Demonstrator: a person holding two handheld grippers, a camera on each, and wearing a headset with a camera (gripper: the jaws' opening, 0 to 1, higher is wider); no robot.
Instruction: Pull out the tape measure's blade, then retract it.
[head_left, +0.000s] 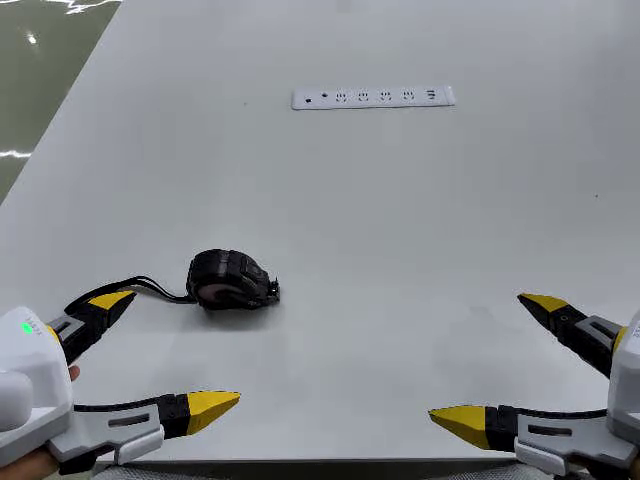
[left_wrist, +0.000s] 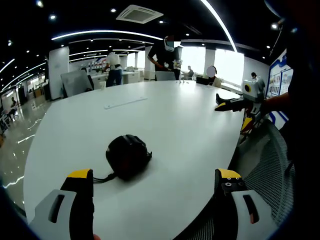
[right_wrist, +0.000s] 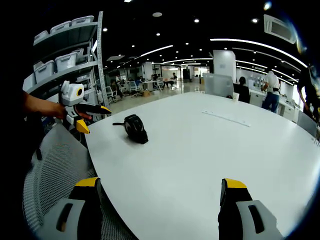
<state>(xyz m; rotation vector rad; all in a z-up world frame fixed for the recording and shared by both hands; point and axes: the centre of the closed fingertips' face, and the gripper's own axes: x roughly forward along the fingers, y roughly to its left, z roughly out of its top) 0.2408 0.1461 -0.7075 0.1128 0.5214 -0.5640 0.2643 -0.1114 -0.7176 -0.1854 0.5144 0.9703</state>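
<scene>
Resting near table (head_left: 400, 220) edge, tape measure (head_left: 232, 279), left gripper (head_left: 184, 346), right gripper (head_left: 476, 355), jaws wide

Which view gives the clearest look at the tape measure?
The head view: the tape measure lies sharp, well lit, seen from above. The left gripper view shows it near but dark; the right gripper view, small and far.
</scene>
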